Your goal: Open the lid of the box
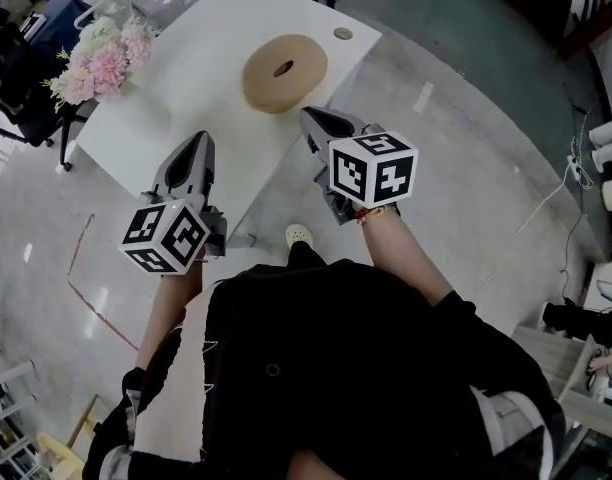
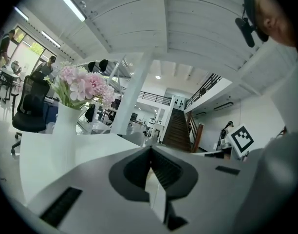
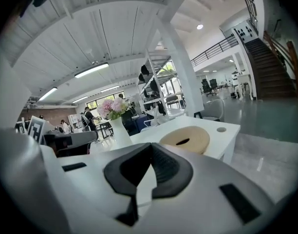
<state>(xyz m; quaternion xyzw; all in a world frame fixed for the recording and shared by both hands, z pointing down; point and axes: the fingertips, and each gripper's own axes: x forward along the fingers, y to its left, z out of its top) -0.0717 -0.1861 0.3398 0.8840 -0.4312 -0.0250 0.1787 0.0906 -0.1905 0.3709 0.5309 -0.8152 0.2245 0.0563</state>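
Observation:
The box (image 1: 284,71) is a round tan one with a dark slot in the middle of its lid, and it lies shut on the white table (image 1: 191,88). In the right gripper view the box (image 3: 185,139) sits ahead and to the right of the jaws. My right gripper (image 1: 314,118) hovers just short of the table's near edge, close to the box, shut and holding nothing. My left gripper (image 1: 200,140) hangs over the table's near edge to the left, also shut and holding nothing. Both pairs of jaws meet at their tips (image 2: 150,152) (image 3: 150,147).
A white vase of pink flowers (image 1: 96,56) stands at the table's far left corner, with a dark office chair (image 1: 16,93) beyond it. A round grommet (image 1: 343,33) sits in the table's far right corner. My shoe (image 1: 299,235) is on the grey floor beside the table.

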